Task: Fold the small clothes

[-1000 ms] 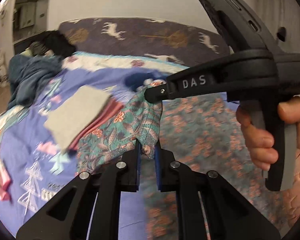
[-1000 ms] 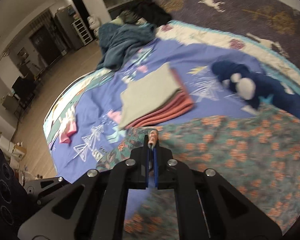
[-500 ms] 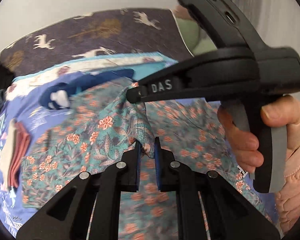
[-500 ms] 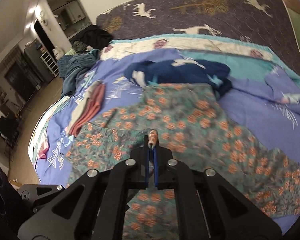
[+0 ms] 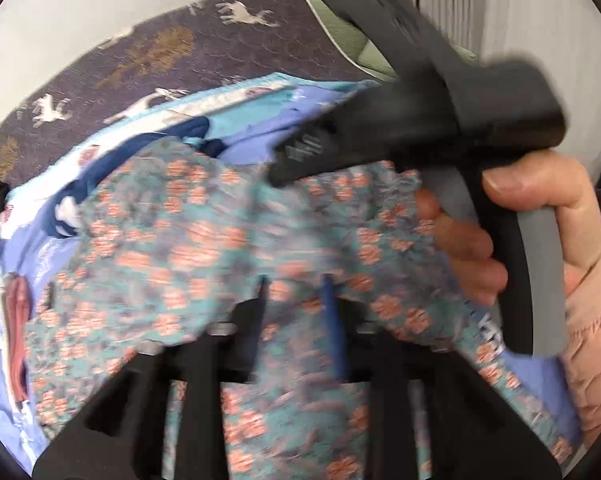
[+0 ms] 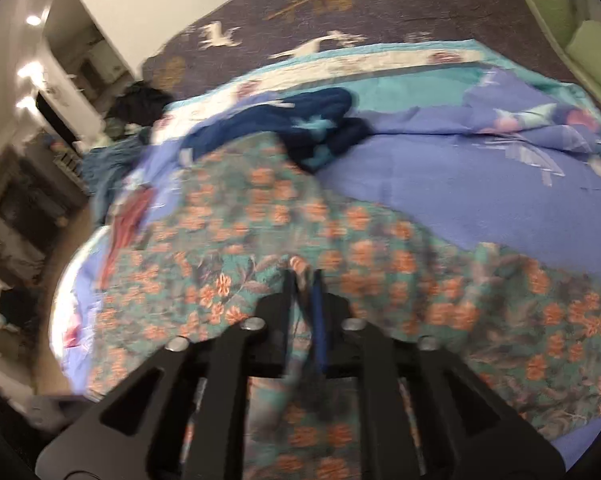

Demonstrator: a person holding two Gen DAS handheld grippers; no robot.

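As both grippers let go, the floral cloth (image 6: 260,240) drops.
My left gripper (image 5: 296,292) and right gripper (image 6: 302,280) have just been opening, cloth loose between; a snagged hem could undo the fold.

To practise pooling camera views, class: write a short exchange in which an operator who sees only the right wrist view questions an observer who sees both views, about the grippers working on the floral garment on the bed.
Operator: My right gripper has just been opening, with a corner of the floral garment between its jaws. How does the left gripper stand?
Observer: The left gripper also has its jaws apart. They have just been opening, and the garment lies between them, blurred.
Operator: What holds my gripper?
Observer: A hand in a pink sleeve is wrapped around its handle.
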